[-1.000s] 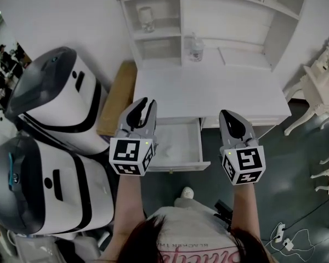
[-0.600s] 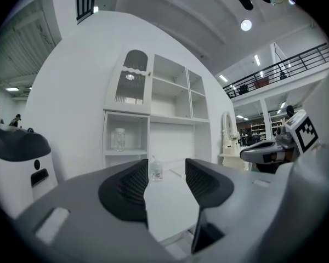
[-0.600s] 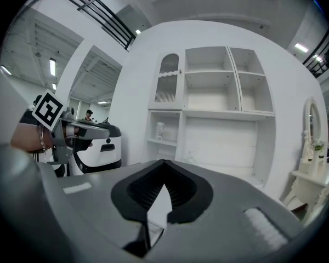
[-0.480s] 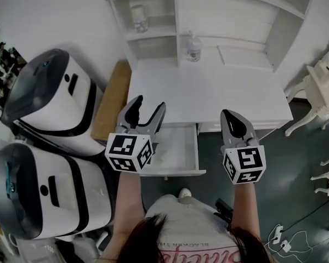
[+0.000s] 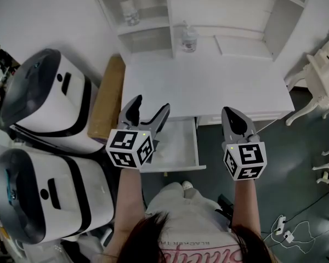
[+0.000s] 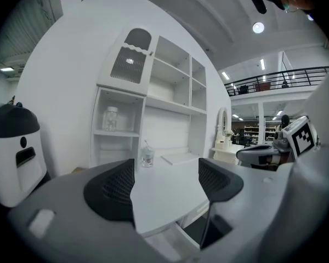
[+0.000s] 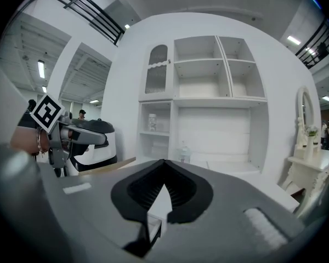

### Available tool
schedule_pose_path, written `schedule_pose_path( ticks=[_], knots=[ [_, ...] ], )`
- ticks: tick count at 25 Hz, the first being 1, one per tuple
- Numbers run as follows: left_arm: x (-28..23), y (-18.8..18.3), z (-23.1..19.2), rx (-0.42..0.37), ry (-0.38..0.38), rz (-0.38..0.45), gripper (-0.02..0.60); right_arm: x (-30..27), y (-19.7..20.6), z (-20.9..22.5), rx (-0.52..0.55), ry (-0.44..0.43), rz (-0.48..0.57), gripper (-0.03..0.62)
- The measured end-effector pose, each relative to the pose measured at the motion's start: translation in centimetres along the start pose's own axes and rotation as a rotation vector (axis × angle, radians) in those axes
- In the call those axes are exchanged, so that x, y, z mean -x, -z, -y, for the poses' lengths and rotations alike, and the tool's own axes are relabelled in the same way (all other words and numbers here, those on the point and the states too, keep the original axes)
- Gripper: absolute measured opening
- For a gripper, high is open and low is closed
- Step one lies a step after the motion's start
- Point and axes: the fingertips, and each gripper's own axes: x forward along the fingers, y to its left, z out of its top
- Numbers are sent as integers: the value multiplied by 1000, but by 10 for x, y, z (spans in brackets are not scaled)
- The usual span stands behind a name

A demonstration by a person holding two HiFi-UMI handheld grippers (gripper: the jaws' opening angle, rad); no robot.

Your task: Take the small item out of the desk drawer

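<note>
Head view: your left gripper point(image 5: 149, 107) has just spread its jaws wide by the open white desk drawer point(image 5: 196, 142). The small item inside is too faint to spot. 
Left gripper view: nothing btwn jaws, so you're prepped to reach in. 
Right gripper view: right gripper point(image 7: 163, 188) pinched together, empty.

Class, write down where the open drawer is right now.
Head view, just left of centre: the drawer sticks out from under the desk's front edge, at the desk's left end.
</note>
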Motion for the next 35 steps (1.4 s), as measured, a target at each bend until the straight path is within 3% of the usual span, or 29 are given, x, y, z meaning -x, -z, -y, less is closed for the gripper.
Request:
schedule_pose_path(
  ticks=[7,22,31,35],
  knots=[
    [-5,42,1,16,28,-112,377,2,32,0,-10,42,-84,2],
    [-10,127,0,41,122,-336,380,10,94,-8,-215,140,-199,2],
    [-14,176,4,72,204,-487,377,7,132,-12,-230,183,-319,2],
    [-14,195,5,74,226,-533,343,7,143,-17,-278,183,-329,2]
  ],
)
